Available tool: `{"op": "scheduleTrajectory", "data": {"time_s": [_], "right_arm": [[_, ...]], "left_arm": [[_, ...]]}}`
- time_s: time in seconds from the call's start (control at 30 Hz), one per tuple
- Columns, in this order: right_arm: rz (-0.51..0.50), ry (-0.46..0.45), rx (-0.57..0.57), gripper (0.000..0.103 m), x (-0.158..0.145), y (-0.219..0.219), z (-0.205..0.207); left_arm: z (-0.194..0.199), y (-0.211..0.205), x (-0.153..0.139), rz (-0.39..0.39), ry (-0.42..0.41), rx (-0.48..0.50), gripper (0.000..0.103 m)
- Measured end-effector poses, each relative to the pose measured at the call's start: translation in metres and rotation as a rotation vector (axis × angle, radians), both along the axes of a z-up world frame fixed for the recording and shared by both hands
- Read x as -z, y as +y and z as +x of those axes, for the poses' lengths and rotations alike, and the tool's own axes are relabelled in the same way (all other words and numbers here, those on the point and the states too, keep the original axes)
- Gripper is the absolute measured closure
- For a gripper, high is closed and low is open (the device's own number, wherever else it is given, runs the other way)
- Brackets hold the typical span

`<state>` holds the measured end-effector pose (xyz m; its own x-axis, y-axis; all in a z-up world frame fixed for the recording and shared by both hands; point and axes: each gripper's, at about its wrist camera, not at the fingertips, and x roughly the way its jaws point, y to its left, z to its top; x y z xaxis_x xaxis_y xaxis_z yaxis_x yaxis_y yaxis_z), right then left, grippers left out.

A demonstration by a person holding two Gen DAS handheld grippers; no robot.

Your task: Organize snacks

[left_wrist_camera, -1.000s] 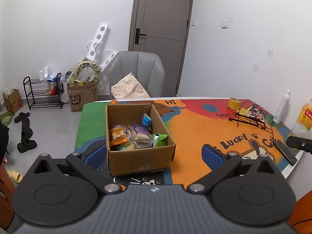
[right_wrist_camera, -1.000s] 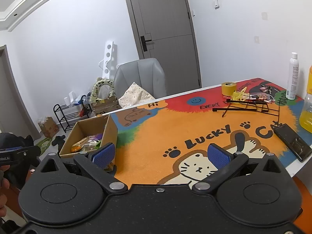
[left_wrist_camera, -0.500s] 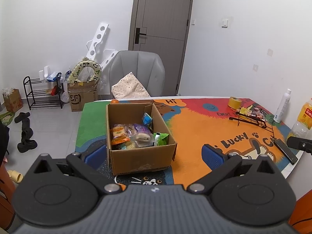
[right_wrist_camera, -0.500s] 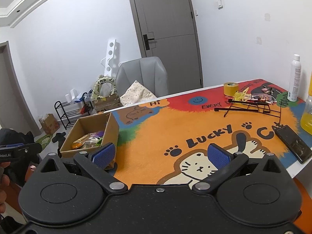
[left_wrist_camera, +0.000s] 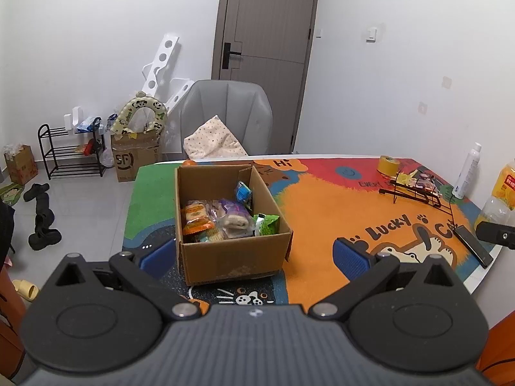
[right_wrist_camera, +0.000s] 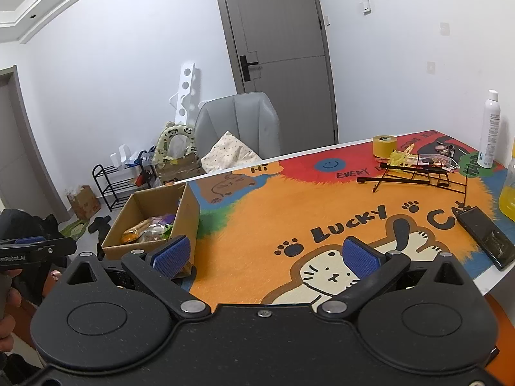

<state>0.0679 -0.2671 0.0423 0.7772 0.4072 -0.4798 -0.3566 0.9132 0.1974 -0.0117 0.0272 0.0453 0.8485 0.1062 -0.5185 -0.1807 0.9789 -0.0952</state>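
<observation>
An open cardboard box (left_wrist_camera: 231,257) stands on the left part of the colourful table mat (left_wrist_camera: 328,206). Inside lie several snack packets (left_wrist_camera: 222,218): orange, purple, blue and green ones. My left gripper (left_wrist_camera: 254,257) hangs open just in front of the box, its blue pads wider apart than the box's front wall. In the right wrist view the same box (right_wrist_camera: 190,215) sits at the left. My right gripper (right_wrist_camera: 264,257) is open above the mat's cat drawing, holding nothing.
A black wire rack (right_wrist_camera: 415,173) with small packets (right_wrist_camera: 431,160), a yellow tape roll (right_wrist_camera: 384,145), a white spray bottle (right_wrist_camera: 489,128), a yellow drink bottle (left_wrist_camera: 502,199) and a black phone (right_wrist_camera: 486,236) stand at the right. A grey chair (left_wrist_camera: 225,115) is behind the table.
Both views have shifted slightly; the box sits a little further right in the right wrist view. Both grippers stay open and nothing was picked up.
</observation>
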Motion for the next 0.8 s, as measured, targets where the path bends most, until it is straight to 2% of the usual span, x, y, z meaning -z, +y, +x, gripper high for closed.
{"op": "scheduleTrajectory", "data": {"time_s": [0.8], "right_arm": [[-0.011, 0.002, -0.021, 0.0, -0.0006, 0.0064, 0.0005]], "left_arm": [[0.0028, -0.0022, 0.0029, 0.005, 0.01, 0.009, 0.0]]}}
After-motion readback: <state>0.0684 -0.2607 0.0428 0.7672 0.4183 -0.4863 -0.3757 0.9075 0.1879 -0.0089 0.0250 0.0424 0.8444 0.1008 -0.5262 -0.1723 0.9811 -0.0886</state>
